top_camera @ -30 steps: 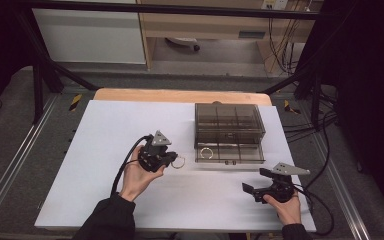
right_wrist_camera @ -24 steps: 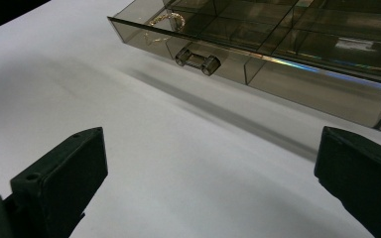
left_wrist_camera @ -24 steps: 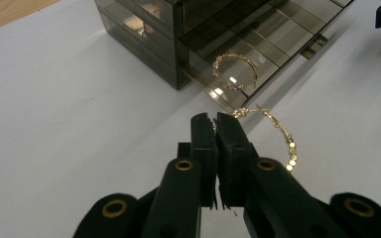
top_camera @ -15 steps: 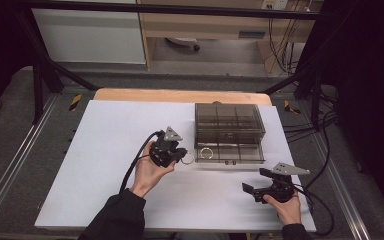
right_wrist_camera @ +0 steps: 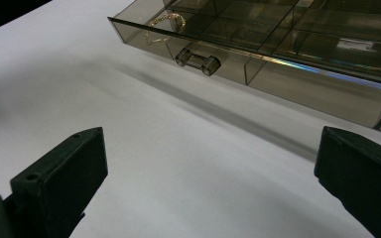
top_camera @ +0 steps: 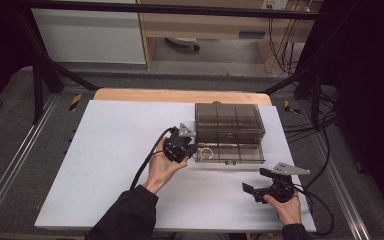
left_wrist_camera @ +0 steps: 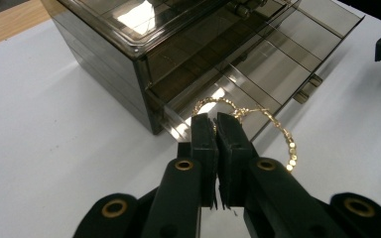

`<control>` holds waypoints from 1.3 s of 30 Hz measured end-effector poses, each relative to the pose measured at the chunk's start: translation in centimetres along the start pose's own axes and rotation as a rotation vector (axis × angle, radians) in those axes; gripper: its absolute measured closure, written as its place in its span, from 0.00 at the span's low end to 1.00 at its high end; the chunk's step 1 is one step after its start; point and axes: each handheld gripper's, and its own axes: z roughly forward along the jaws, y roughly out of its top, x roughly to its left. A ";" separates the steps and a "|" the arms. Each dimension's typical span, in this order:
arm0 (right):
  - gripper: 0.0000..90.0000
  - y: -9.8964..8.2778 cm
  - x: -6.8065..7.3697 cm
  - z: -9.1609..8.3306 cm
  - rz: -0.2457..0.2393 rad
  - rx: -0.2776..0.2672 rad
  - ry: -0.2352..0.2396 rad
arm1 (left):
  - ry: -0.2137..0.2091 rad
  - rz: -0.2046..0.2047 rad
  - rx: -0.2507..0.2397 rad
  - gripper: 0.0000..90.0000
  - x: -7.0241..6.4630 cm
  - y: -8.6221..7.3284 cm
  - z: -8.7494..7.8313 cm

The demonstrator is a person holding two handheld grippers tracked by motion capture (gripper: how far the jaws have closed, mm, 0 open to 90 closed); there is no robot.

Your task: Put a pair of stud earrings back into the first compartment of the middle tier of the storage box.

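Left gripper fingers pinched together on gold chain bracelet. Loop hung just past fingertips, over open drawer of smoked plastic organiser at its corner compartment.

Right gripper fingers spread wide, nothing held, parked over bench, drawer handle ahead of them.

Risks judged:
- thin grip; chain could be lost on early release, dropped onto bench
- loop could be snagged on drawer wall
- drawer could be nudged by fingers

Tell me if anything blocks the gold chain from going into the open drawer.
Nothing visible does. The left gripper holds the gold chain at the open drawer's left end, whose compartments lie uncovered.
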 end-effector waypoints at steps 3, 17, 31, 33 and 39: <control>0.01 0.0 0.0 0.0 -0.001 0.000 0.001 | 0.004 0.006 0.002 0.96 -0.2 0.3 0.7; 0.01 0.0 0.0 0.0 0.003 -0.003 0.003 | 0.034 0.023 0.024 0.96 -0.3 1.1 3.7; 0.01 0.0 0.0 0.0 0.001 -0.007 0.006 | 0.041 0.028 0.047 0.95 -0.1 0.9 5.3; 0.01 0.0 0.0 0.0 0.001 -0.006 0.005 | 0.038 0.029 0.040 0.95 -0.1 0.9 5.1; 0.01 0.0 0.0 0.0 0.002 -0.006 0.007 | 0.020 0.027 0.006 0.84 -0.3 1.1 3.2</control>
